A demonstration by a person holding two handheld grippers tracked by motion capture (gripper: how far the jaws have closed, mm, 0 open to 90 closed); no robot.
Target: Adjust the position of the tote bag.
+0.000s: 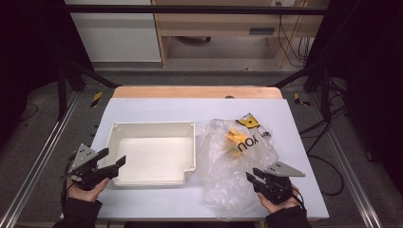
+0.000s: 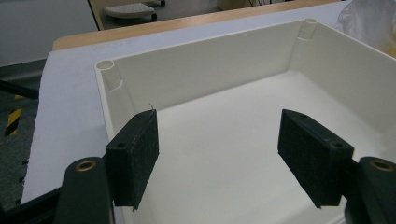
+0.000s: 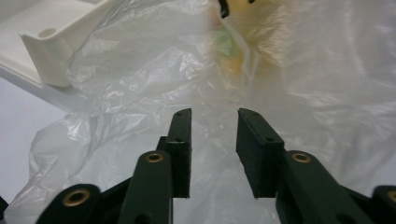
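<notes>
Two grippers, one tray and one bag lie before us. Our left gripper [image 1: 114, 164] hangs at the left rim of the white tray [image 1: 119, 142], its jaws spread wide with nothing between them. Our right gripper [image 1: 253, 178] sits over the near edge of the clear plastic bag [image 1: 223, 166], which lies just right of the tray; its jaws stand narrowly apart above the film, pinching nothing we can see. Yellow contents [image 1: 233, 137] show through the plastic from above, but we cannot make out what they are. Closer in, the right gripper view blurs them behind the wrinkles [image 3: 252, 28].
</notes>
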